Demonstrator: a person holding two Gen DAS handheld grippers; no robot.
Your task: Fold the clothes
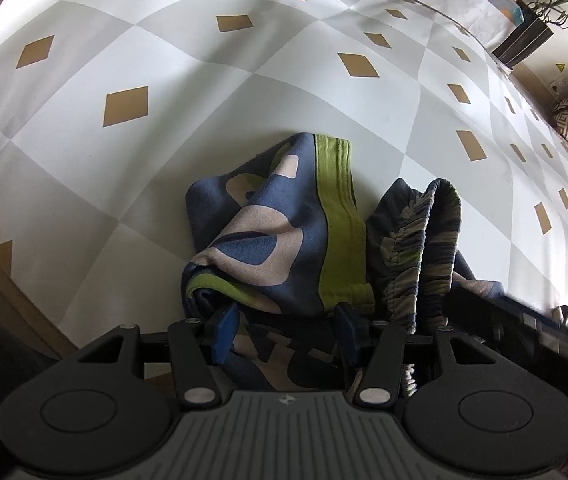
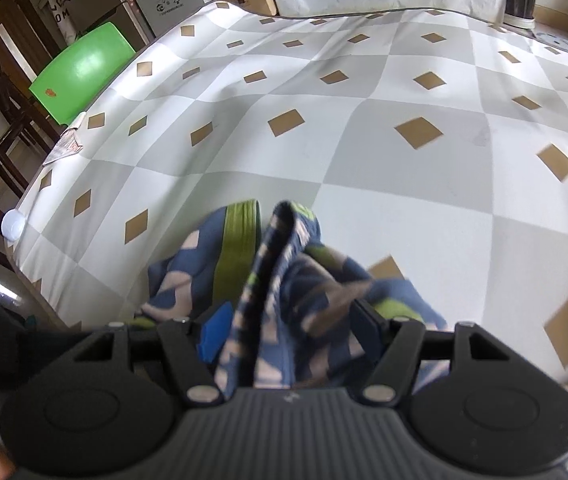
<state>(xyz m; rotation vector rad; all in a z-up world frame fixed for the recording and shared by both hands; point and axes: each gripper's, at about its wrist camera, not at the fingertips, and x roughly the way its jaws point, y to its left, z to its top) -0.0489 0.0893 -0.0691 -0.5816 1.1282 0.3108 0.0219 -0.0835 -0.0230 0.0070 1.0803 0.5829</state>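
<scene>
So the garment [image 1: 284,232], a blue fleece-looking thing with beige blobs and a lime green band [image 1: 340,216], was bunched up in a heap near the front edge of the desk [image 1: 164,140], on the grey-and-white checked cloth with tan diamonds. My guess is both claws had it lifted by one end so the rest could hang and sort itself out before a fold, since nothing was flat yet.

The left claw [image 1: 288,324] pointed steeply down with fabric filling the gap between its blue pads [image 1: 226,332]. It looked closed on the cloth, with the green band sitting right at the far pad.

The right claw [image 2: 288,328] was also angled down at the desk, just beside the left one. The elastic waistband [image 2: 280,264] ran up between its fingers, but the picture was smeary there and I honestly couldn't tell if the pads were pressing on it or loose.
</scene>
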